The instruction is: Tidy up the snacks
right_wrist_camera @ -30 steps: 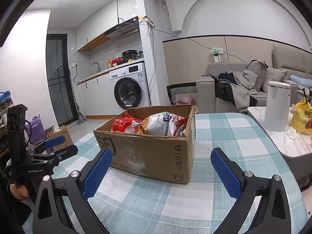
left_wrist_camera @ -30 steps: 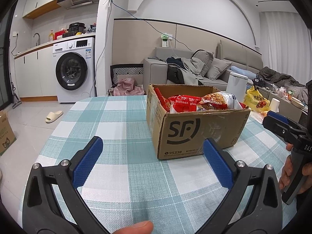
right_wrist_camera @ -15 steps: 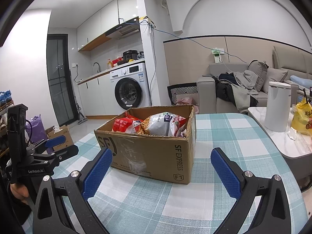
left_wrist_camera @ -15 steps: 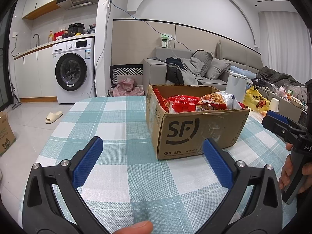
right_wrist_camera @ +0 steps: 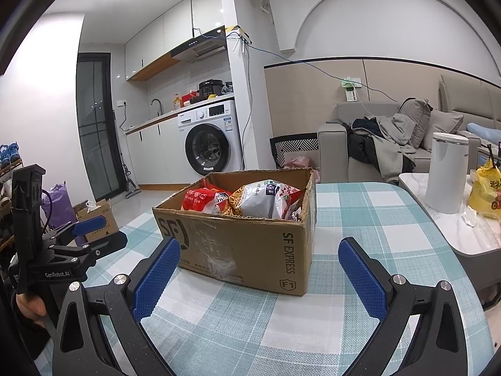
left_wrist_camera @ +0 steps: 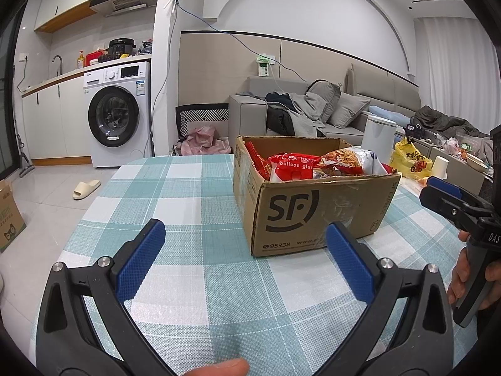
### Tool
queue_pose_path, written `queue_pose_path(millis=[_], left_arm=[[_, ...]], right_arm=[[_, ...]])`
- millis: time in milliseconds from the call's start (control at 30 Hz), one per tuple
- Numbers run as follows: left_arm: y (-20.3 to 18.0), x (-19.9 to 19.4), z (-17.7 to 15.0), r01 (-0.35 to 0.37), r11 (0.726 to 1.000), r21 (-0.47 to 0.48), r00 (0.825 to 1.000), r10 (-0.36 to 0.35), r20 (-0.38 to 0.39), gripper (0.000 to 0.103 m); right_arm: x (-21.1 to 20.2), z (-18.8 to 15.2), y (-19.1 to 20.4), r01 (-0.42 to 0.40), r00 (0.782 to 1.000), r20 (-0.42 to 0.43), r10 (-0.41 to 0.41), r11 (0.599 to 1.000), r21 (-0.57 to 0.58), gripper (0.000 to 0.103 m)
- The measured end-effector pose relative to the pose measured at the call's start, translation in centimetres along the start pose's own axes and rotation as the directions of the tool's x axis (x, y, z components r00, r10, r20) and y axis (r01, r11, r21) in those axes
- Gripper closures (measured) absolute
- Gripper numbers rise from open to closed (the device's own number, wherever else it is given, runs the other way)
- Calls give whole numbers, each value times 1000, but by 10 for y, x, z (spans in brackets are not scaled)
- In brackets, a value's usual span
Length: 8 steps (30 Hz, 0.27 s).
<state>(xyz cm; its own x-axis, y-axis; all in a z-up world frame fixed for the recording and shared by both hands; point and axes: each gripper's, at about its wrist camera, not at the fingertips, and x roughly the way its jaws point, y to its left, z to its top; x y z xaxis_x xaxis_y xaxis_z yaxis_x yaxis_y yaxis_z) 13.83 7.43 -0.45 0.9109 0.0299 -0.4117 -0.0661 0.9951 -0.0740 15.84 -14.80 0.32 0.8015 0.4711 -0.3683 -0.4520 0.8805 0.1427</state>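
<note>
A brown SF cardboard box [left_wrist_camera: 316, 216] [right_wrist_camera: 250, 247] stands open on the teal checked tablecloth [left_wrist_camera: 194, 206] [right_wrist_camera: 369, 219]. Inside lie snack bags: a red "balloon" bag [left_wrist_camera: 292, 169] [right_wrist_camera: 200, 200], a noodle-print bag [left_wrist_camera: 347, 159] [right_wrist_camera: 266, 200], and a thin red packet [left_wrist_camera: 255, 156] against the left wall. My left gripper [left_wrist_camera: 245, 257] hovers open just short of the box, nothing between its blue pads. My right gripper [right_wrist_camera: 260, 269] is open too, near the box's front corner. Each gripper shows in the other's view: right gripper [left_wrist_camera: 451, 197], left gripper [right_wrist_camera: 87, 235].
A white canister [right_wrist_camera: 446, 172] and a yellow bag [right_wrist_camera: 487, 194] stand on a side table right of the dining table. A grey sofa [left_wrist_camera: 313, 116] with clothes lies behind. A washing machine [left_wrist_camera: 117, 116], a slipper [left_wrist_camera: 87, 189] and a floor carton [right_wrist_camera: 97, 216] sit to the left.
</note>
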Motion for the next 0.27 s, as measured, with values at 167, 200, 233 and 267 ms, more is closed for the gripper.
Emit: queue_pose_path(millis=[167, 200, 233, 267], left_arm=[[0, 0, 0, 1, 1000, 2, 1000, -1, 0, 1], [0, 0, 0, 2, 1000, 4, 1000, -2, 1, 1], [0, 0, 0, 1, 1000, 4, 1000, -1, 0, 1], [0, 0, 0, 2, 1000, 4, 1000, -2, 0, 1]], right_arm=[[-1, 0, 0, 0, 1000, 0, 0, 1000, -1, 0], [0, 0, 0, 0, 1000, 1, 0, 1000, -1, 0], [0, 0, 0, 0, 1000, 1, 0, 1000, -2, 0], [0, 0, 0, 0, 1000, 0, 0, 1000, -1, 0]])
